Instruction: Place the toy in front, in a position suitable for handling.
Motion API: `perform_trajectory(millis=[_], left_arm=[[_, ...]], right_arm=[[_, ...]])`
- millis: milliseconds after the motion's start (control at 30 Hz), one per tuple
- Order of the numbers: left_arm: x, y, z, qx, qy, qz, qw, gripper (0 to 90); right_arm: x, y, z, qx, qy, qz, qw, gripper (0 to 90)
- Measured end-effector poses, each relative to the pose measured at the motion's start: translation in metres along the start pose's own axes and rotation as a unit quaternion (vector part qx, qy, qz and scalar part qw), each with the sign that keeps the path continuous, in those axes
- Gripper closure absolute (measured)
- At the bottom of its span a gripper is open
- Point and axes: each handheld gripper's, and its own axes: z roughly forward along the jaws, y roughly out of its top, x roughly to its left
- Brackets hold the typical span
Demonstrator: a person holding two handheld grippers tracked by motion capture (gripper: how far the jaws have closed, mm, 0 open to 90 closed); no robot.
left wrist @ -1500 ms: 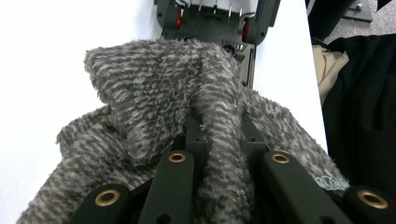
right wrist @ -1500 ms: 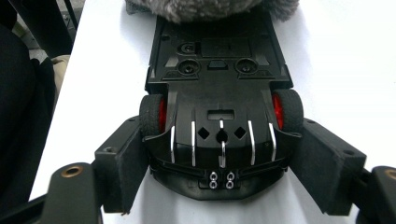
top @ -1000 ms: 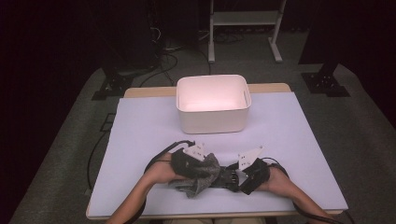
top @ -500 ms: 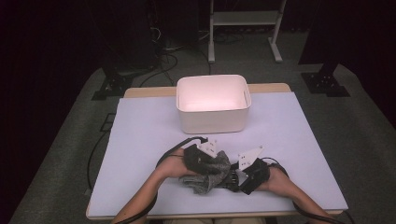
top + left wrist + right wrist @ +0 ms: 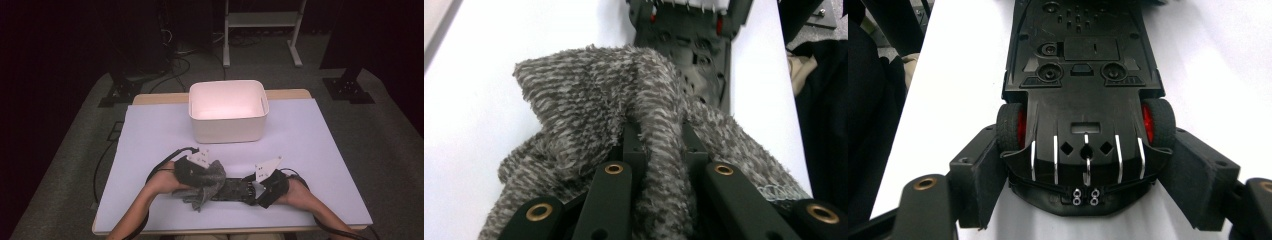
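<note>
At the near edge of the table (image 5: pixel 150 130), a black toy car (image 5: pixel 1083 95) is lain upside down on the white cover, its underside with screws and vents turned up. The car is seen between the two hands in the high view (image 5: pixel 231 189). Its rear end is clamped by the right gripper (image 5: pixel 1083 170): the jaws are set wide, one pad against each rear wheel, whose red hubs are seen just inside the pads. In the high view the right gripper (image 5: pixel 260 189) is held at the car's right end.

A grey fleecy cloth (image 5: pixel 624 125) is pinched by the left gripper (image 5: pixel 659 150), whose jaws are pressed together on a bunched fold of it. The cloth is draped over the car's other end, and the far part of the car (image 5: pixel 694 45) is seen beyond it in the left gripper view. In the high view the cloth (image 5: pixel 207 187) is seen under and beside the left gripper (image 5: pixel 197 172), partly laid on the table cover.

A white tub (image 5: pixel 227 131) is stood further back, at the middle of the table, well apart from the car and both grippers.
</note>
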Motion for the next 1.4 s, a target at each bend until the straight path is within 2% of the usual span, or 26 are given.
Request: perform_trajectory(millis=[133,267,400,667,1033,1100,1233,1367,1400], left_arm=[[-0.008,-0.005,-0.003,-0.003,-0.004,0.001,1.0000,79.5],[-0.014,0.000,0.000,0.001,-0.006,0.011,0.9999,79.4],[-0.012,0.014,0.008,-0.001,-0.014,0.022,0.9997,79.4],[-0.005,0.047,0.037,0.004,-0.040,0.041,0.9984,79.4],[-0.010,0.079,0.062,0.016,-0.060,0.069,0.9957,79.3],[-0.012,0.084,0.066,0.015,-0.062,0.068,0.9956,79.2],[-0.015,0.087,0.071,0.012,-0.066,0.068,0.9954,79.3],[-0.018,0.082,0.067,0.009,-0.068,0.062,0.9957,79.3],[-0.018,0.079,0.064,0.011,-0.066,0.067,0.9955,79.3]], right_arm=[[0.000,0.000,0.000,0.000,-0.002,-0.003,1.0000,23.3],[0.001,0.001,0.000,0.001,-0.003,-0.004,1.0000,23.3],[0.001,0.000,0.001,0.005,-0.002,-0.002,1.0000,23.4],[0.000,-0.001,0.001,0.001,0.001,0.002,1.0000,23.4],[0.001,-0.001,0.001,-0.001,0.001,0.004,1.0000,23.4],[0.001,-0.002,0.001,-0.004,0.001,0.005,1.0000,23.4],[0.001,-0.002,0.002,-0.004,-0.003,0.000,1.0000,23.4],[0.002,-0.002,0.002,-0.004,-0.003,0.000,1.0000,23.4],[0.002,-0.002,0.002,-0.005,-0.004,-0.001,1.0000,23.4]])
